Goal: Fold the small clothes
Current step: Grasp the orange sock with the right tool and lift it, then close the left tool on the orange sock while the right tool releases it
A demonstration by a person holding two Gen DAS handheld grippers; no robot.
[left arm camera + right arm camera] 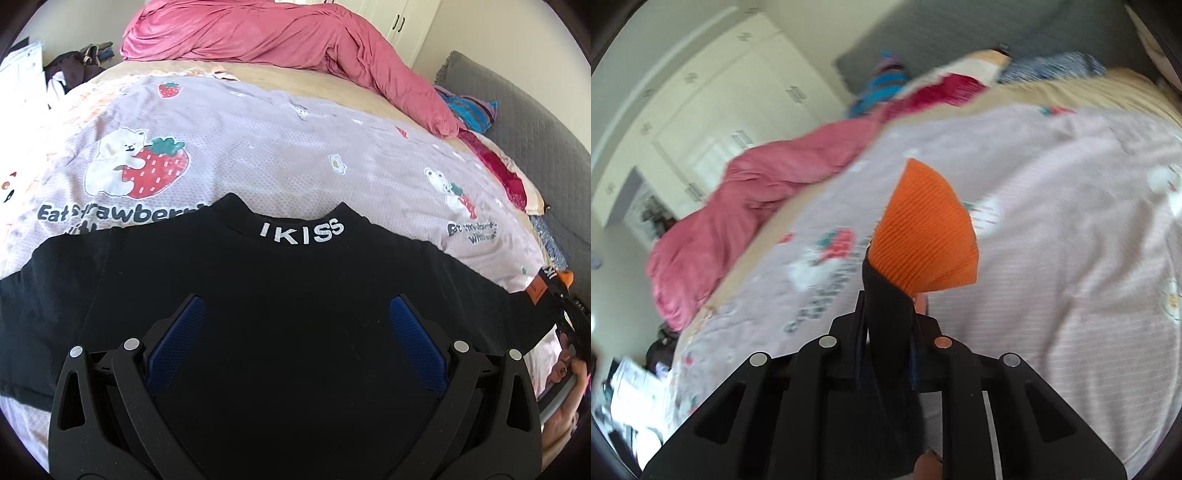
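Black cotton of a small long-sleeved top (258, 302) with white "IKISS" lettering at the collar lay spread flat directly under the left gripper (295, 325), whose blue-padded jaws stood wide apart above its chest, holding nothing. Its sleeves ran left to right across the view. At the far right, the right gripper (886, 317) was clamped on the orange ribbed cuff (923, 229), so it was nearer the next fold. Beneath was a lilac strawberry-print quilt (277, 147); beyond, a rumpled pink duvet (258, 37) and white wardrobes (731, 110).

black top (280, 295), orange cuff (923, 236), pink duvet (258, 33)
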